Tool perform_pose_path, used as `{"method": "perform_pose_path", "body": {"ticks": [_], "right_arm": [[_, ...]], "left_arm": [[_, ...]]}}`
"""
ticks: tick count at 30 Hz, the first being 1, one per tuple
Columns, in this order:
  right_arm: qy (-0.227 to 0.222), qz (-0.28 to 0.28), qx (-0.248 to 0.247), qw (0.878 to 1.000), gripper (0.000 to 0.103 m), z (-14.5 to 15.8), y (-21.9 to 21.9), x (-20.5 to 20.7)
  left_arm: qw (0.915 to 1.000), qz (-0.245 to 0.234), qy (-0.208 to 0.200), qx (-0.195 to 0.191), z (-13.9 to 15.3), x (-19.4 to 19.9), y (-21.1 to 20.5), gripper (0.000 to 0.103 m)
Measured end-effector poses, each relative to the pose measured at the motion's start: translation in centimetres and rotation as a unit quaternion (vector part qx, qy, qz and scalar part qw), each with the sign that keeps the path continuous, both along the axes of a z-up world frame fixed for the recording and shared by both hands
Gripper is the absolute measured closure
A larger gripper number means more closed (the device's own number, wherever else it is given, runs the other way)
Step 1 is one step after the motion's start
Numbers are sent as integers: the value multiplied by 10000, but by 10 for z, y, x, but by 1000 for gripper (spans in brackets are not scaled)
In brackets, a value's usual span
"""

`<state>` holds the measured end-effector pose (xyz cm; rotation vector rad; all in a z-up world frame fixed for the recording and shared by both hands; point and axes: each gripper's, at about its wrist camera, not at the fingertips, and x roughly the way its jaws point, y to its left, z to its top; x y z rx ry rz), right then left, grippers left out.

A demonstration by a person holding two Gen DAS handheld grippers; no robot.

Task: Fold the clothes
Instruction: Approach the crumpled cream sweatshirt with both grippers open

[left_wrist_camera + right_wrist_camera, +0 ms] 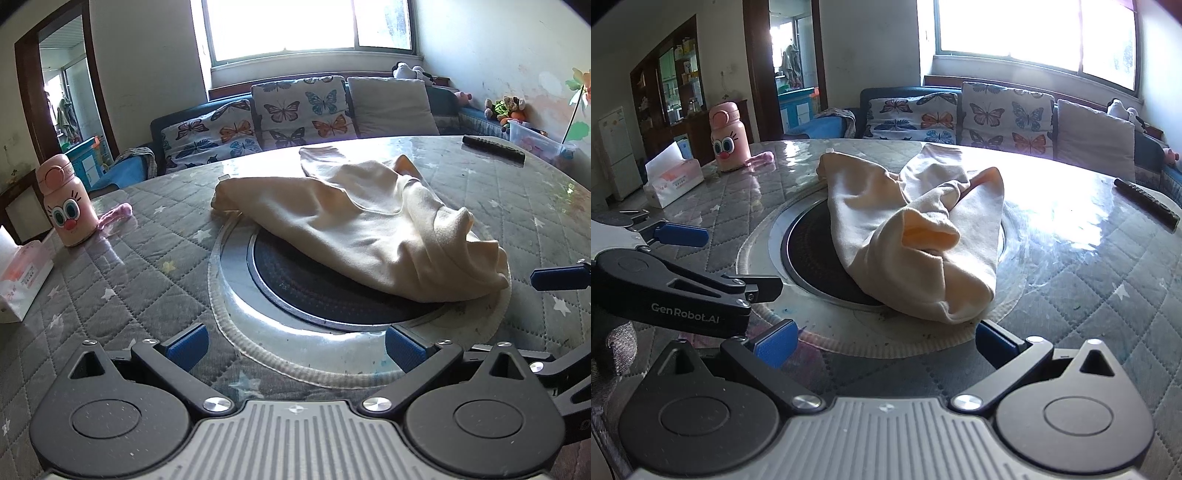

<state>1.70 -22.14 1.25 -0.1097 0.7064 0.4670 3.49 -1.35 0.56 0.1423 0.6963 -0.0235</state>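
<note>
- Left wrist view: my left gripper (293, 345) has its jaws wide apart, holding nothing, low over the quilted table (122, 273). The cream garment (369, 225) lies crumpled ahead, half over the round black hob (314, 288). Right gripper (561, 277) shows only one blue tip at the right edge, close to the cloth. Pink bottle (64, 203) and tissue box (22, 277) sit far left.
- Right wrist view: my right gripper (886, 343) — jaws spread, empty — sits just short of the garment's near edge. Left gripper off to the left, also spread. Remote (1147, 203) far right.

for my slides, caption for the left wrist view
Open left gripper faces a crumpled cream garment on the quilted table.
</note>
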Motion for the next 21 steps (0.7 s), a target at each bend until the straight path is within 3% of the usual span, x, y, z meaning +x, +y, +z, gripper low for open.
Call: {"method": "perform_pose_path", "body": {"ticks": [21], "right_arm": [[-185,0,105,9998,0,20,1,20]], "left_arm": [[10000,53,31,-76,-1,25,12,0]]}}
